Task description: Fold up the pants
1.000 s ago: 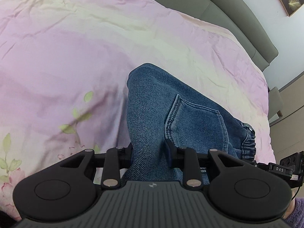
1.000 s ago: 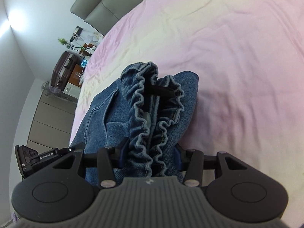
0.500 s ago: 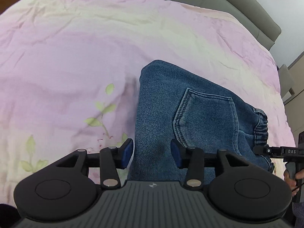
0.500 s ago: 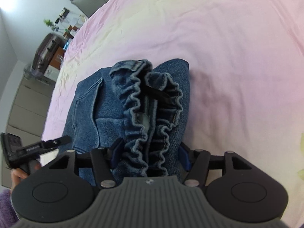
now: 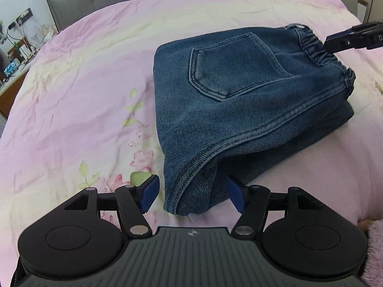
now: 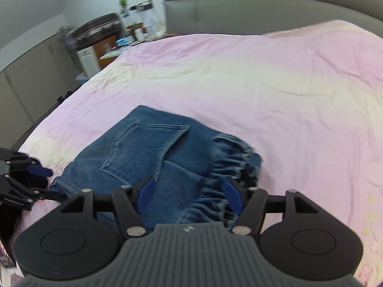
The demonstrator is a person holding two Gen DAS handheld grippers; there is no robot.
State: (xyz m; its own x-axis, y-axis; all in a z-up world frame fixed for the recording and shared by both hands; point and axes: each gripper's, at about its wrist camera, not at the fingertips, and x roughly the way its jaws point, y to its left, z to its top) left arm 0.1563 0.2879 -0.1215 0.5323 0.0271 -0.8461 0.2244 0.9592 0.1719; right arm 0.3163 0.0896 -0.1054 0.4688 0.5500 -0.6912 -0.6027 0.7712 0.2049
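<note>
Left tool straddles folded pants' crotch end.

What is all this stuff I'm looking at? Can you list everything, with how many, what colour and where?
jeans: one pair, blue denim, folded into a bundle on the bed, back pocket up.
bedspread: one, pink and pale yellow with a flower print, covering the bed.
headboard: one, grey padded, at the far end of the bed.
suitcase: one, dark, beyond the bed's far corner; blurred.
side table clutter: cables and small items, too small to count.
left tongs: one, black with blue pads, open; their jaws have just been opening, a corner of the jeans between them.
right tongs: one, black with blue pads, open over the gathered waistband.
sleeve: one, fuzzy pink, beside the left tongs.
</note>
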